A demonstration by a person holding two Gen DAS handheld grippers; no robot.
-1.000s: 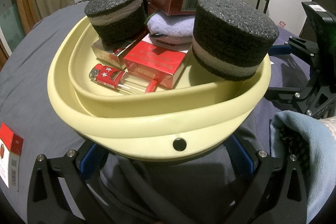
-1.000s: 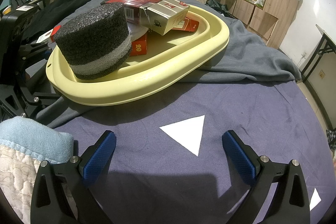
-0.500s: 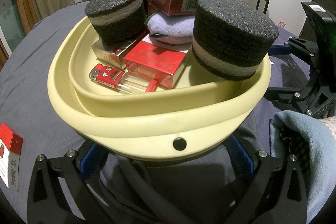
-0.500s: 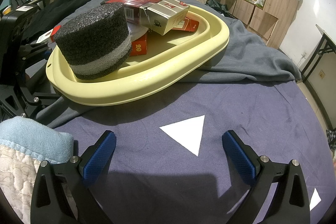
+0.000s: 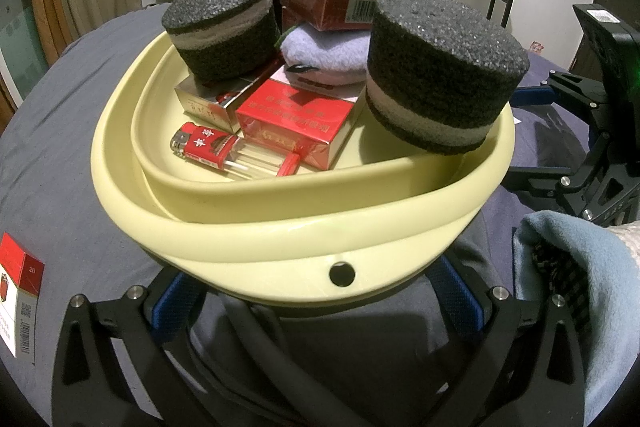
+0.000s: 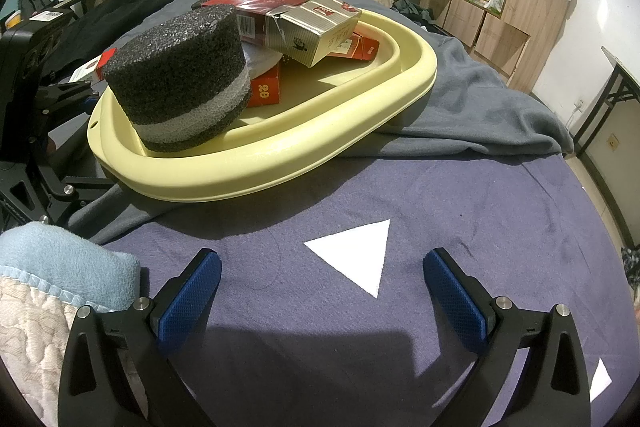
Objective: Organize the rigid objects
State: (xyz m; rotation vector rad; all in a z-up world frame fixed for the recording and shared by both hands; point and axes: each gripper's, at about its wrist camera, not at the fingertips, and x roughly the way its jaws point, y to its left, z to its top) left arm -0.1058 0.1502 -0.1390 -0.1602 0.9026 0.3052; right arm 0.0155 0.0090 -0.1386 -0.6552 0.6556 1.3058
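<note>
On the bed, near its left edge, the yellow basin (image 5: pixel 280 239) holds foam cylinders (image 5: pixel 444 75), red cigarette boxes (image 5: pixel 296 119) and a lighter (image 5: pixel 208 147), gathered for sorting. Left gripper (image 5: pixel 316 291) jaws wide under the basin rim; right gripper (image 6: pixel 320 291) jaws wide, empty, over a white triangle (image 6: pixel 356 255).

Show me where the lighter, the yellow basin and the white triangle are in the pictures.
lighter (image 5: pixel 208 146), left wrist view, on its red body.
yellow basin (image 5: pixel 256 247), left wrist view, on its near rim.
white triangle (image 6: pixel 356 255), right wrist view, on its middle.
</note>
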